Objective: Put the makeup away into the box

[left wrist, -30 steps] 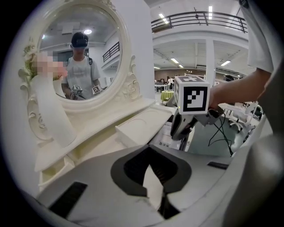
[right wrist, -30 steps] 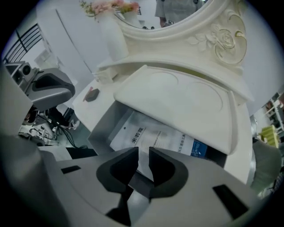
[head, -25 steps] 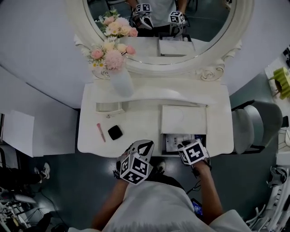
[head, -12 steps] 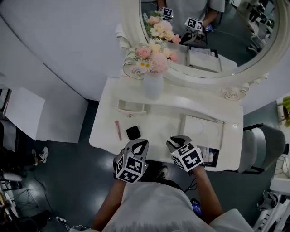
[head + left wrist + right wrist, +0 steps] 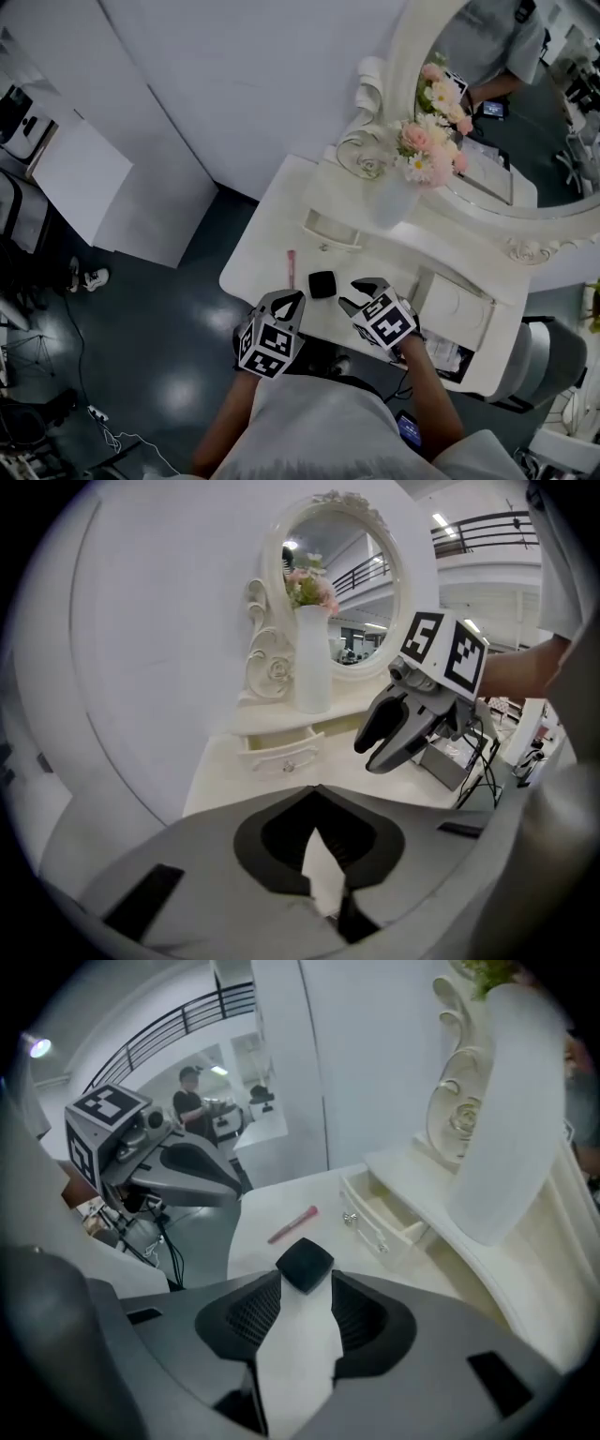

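- While both grippers hang over the near edge of the white table [image 5: 267, 253], the makeup lies on its left part, not yet in the box [image 5: 457, 371].
- Left gripper [image 5: 291, 300]: jaw tips meet, only a thin slit behind them with bare table showing through; nothing held.
- Right gripper [image 5: 361, 292]: jaws have just been opening and stand at a middling gap; nothing between the pads.
- Black compact [image 5: 322, 284]: flat on the table, just ahead of the right gripper's tips and lined up with the gap in the right gripper view; not touched.
- Head view puts the compact between the two grippers' tips, slightly farther in.
- Pink stick [image 5: 292, 267]: lies flat just left of the compact, apart from it, close to the table's left end.
- Box: at the right end of the table by the near edge, well apart from the makeup; its white lid [image 5: 461, 314] is up and papers show inside.
- Small drawer [image 5: 330, 232]: pulled open, on the far side of the makeup.
- White vase [image 5: 394, 202] with pink flowers stands upright behind the drawer, in front of the oval mirror [image 5: 525, 122].
- Left gripper view shows the right gripper to its right, tilted down toward the table.
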A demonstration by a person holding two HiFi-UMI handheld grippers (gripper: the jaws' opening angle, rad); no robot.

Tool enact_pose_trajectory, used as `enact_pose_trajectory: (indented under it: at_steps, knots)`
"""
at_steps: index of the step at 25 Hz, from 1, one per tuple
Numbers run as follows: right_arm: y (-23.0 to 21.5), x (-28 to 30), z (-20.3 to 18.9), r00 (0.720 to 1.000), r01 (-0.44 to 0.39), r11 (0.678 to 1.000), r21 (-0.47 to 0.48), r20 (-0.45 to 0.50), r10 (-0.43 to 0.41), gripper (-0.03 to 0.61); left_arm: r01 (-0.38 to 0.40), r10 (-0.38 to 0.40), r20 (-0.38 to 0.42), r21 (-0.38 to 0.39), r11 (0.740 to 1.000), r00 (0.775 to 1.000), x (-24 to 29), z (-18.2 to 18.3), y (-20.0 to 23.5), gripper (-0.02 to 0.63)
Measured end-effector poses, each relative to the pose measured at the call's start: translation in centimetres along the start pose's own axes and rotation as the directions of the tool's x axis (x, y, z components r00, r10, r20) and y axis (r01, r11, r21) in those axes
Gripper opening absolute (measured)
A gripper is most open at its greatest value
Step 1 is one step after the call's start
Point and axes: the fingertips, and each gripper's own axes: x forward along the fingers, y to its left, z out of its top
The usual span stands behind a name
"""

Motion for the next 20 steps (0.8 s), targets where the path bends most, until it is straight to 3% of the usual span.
enact_pose_trajectory:
  at_steps: [5,8,13,20]
  knots:
    - [1.1,4.2,1.6,0.997,-0.076,0.989,-0.125,-0.043,0.071,0.200,-0.021,0.020,-0.010,-0.044,0.999,1.000,-0.6,-1.8,3.0,0.020]
    - [1.4,6.2,1.5,0.991,-0.116,0.962,-0.247,-0.101,0.093,0.225,-0.025,0.024,-0.020,-0.065,0.998,1.000,-0.8,-2.8,4.4,0.020]
    - [1.2,8.4,1.0,0.969,-0.192,0.877,-0.440,-0.229,0.097,0.249,-0.025,0.022,-0.043,-0.076,0.997,0.999,-0.7,-4.5,6.4,0.020]
    - [1.9,9.9,0.0,0.924,-0.312,0.761,-0.569,-0.368,0.103,0.264,-0.017,0.013,-0.050,-0.091,0.996,0.999,-0.2,-5.4,7.5,0.020]
